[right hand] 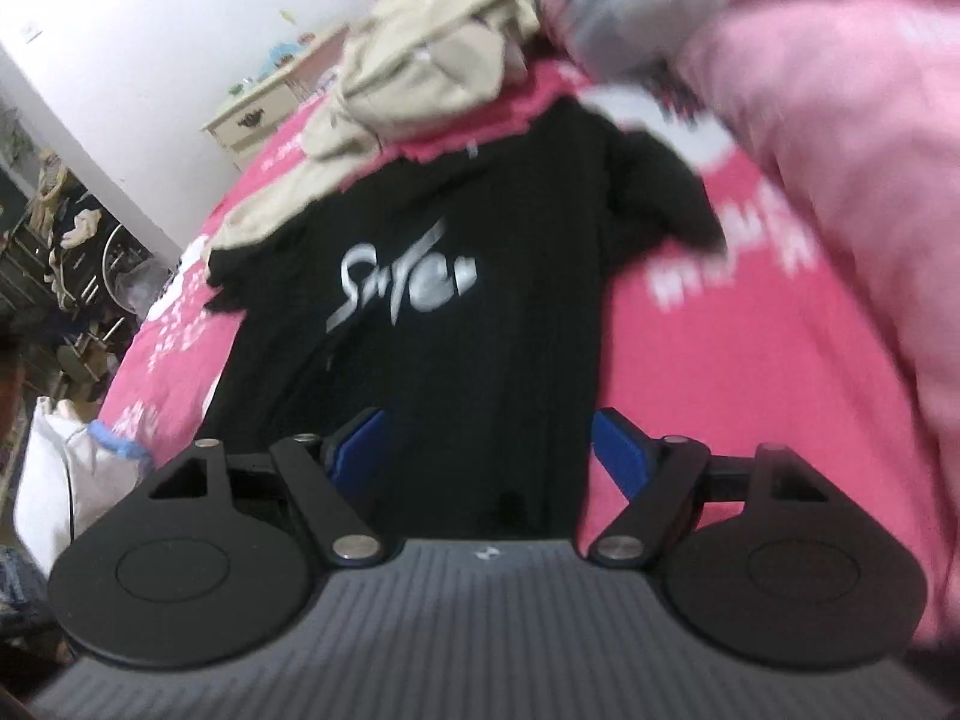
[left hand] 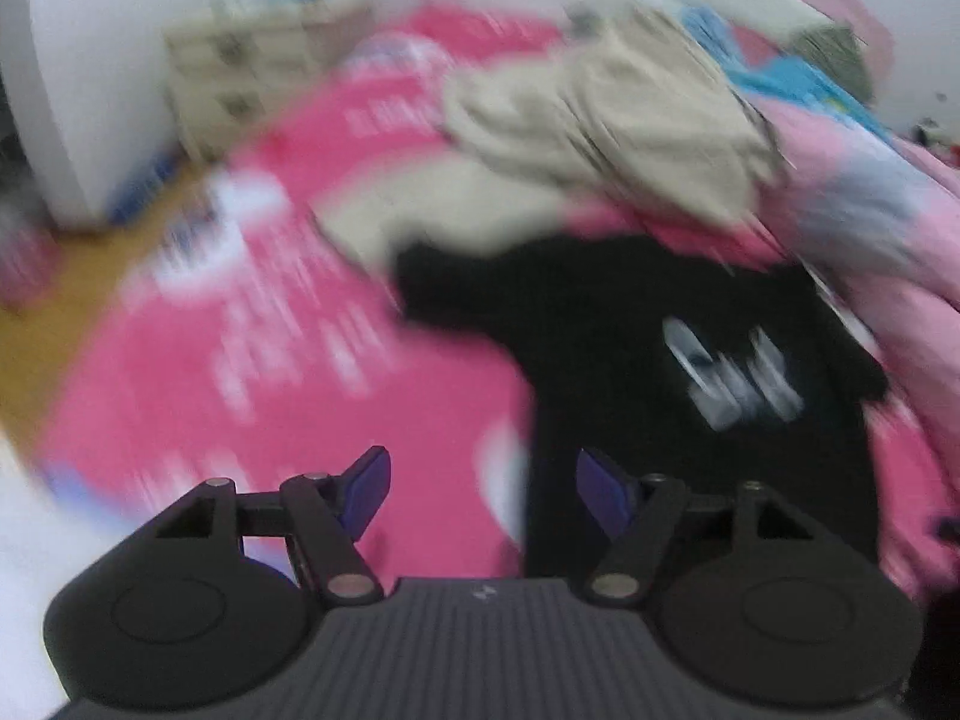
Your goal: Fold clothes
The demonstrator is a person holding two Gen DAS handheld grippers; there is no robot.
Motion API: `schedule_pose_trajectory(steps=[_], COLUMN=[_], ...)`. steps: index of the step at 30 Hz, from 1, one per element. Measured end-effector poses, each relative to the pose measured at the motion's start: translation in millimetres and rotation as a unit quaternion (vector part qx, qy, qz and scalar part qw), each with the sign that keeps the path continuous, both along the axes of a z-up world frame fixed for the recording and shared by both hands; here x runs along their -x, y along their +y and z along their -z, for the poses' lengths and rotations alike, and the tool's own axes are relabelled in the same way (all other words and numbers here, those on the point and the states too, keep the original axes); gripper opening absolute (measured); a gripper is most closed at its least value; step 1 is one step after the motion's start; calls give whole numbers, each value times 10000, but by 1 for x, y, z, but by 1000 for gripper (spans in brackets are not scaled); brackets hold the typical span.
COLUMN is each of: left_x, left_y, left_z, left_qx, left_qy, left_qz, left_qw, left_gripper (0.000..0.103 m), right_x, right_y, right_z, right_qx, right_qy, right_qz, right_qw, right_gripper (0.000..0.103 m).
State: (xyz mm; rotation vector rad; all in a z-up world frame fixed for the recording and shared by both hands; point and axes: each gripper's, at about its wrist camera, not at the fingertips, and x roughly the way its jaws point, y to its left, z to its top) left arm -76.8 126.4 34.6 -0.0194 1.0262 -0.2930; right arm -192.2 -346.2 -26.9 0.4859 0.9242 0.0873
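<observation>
A black T-shirt [left hand: 690, 312] with a silver print lies spread on the pink bed cover [left hand: 252, 324]. In the right wrist view the same black T-shirt [right hand: 456, 276] runs lengthwise, its hem end nearest the camera. My left gripper [left hand: 483, 480] hangs above the shirt's left edge, its blue pads apart and nothing between them. My right gripper [right hand: 487, 450] stands open over the shirt's near end, empty as well. A crumpled beige garment [left hand: 606, 120] sits at the shirt's far end, and that beige garment [right hand: 420, 60] covers one shoulder.
A puffy pink duvet [right hand: 810, 180] bulges along the right side of the bed. A cream dresser [left hand: 240, 72] stands against the white wall past the bed. Wooden floor [left hand: 60, 300] shows at the left. Cluttered shelves [right hand: 54, 228] and a white bag [right hand: 66, 468] lie off the bed's left side.
</observation>
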Motion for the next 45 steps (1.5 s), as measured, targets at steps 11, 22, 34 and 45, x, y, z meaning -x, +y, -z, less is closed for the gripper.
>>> schedule_pose_trajectory(steps=[11,22,34,45], left_x=[133,129,134,146], left_y=[26,51,49,30], left_z=[87,114,123,125], left_qx=[266,469,485,-43], left_qy=[591,889,525,190], left_qz=[-634,-937,-625,-388], left_qw=[9959,9905,9955,9991], left_gripper=[58,56,60,57], right_x=[62,49,75,88], right_y=[23,119,53,53], right_z=[-35,29,65,87], right_qx=[331,79,-992,-1668], right_qy=[-63,1058,2317,2549], right_qz=[-245,-2792,75,356], right_qw=[9991,9543,9677,9518], right_gripper=[76,63,64,4])
